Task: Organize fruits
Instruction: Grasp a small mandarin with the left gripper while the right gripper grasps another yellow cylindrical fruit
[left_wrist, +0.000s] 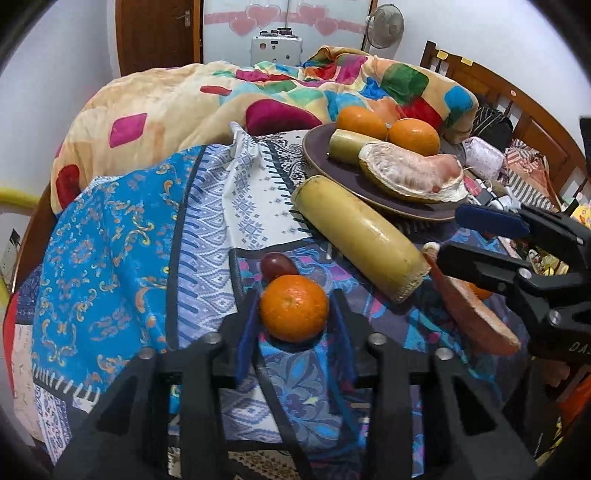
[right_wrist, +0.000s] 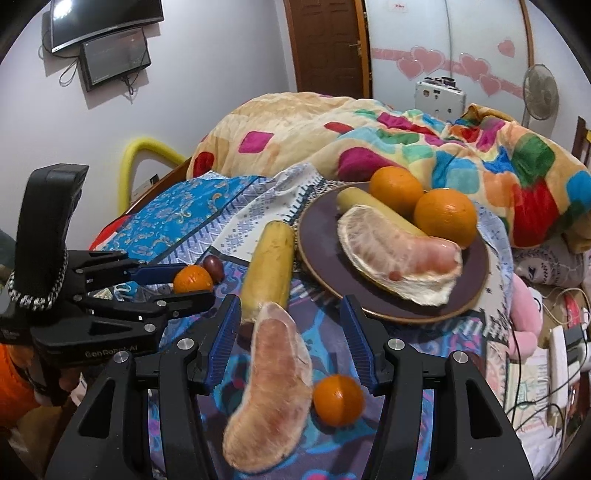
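A small mandarin (left_wrist: 294, 308) lies on the patterned cloth with my left gripper (left_wrist: 295, 295) shut on it, a pad against each side. The right wrist view shows that gripper (right_wrist: 197, 282) at the left, clamping the mandarin (right_wrist: 193, 279). My right gripper (right_wrist: 291, 332) stands open astride a peeled pomelo segment (right_wrist: 273, 387), its pads apart from the flesh. A second mandarin (right_wrist: 338, 398) rests beside the segment. The purple plate (right_wrist: 317, 229) holds two oranges, a pomelo piece and a yellow stalk piece. Another yellow stalk piece (left_wrist: 358, 236) lies before the plate.
A dark red small fruit (left_wrist: 277, 264) sits just beyond the held mandarin. A colourful blanket (left_wrist: 177, 96) is heaped behind the cloth. Clutter and cables (right_wrist: 546, 332) fill the right side, beside a wooden headboard (left_wrist: 517, 103).
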